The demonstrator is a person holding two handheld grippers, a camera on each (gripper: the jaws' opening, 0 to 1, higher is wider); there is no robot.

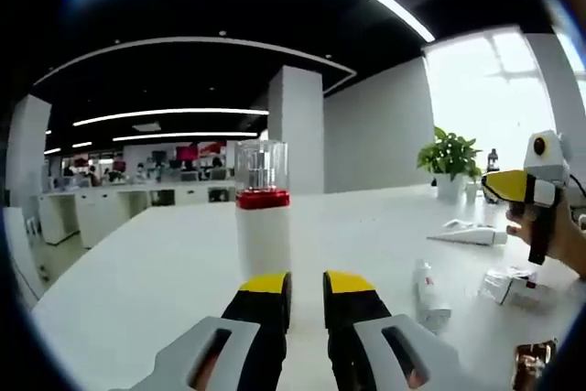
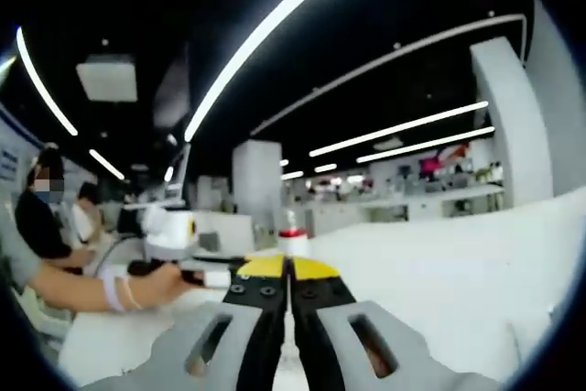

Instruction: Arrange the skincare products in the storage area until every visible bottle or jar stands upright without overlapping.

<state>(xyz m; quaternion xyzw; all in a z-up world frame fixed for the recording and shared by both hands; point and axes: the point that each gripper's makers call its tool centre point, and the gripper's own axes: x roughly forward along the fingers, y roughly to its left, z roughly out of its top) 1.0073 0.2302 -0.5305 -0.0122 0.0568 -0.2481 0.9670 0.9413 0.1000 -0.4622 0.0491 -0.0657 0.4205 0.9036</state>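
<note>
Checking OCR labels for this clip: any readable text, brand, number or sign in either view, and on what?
None readable.
White bottle with red band: no print visible.
Lying tube and small box on the white table: print, if any, is too blurred to read.
Red and pink wall panels in the far office: too small to read.

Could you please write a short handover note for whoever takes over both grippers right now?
Left gripper: open, fingers apart, just in front of the tall white bottle, which stands upright on the white table.
Right gripper: fingers pressed together, nothing visible between them, held above the table.
Done: the tall bottle with the red band and clear cap is upright.
Left: a small white bottle and a white tube lie flat to the right, beside a small box. Stand the bottle up, clear of the others.
</note>
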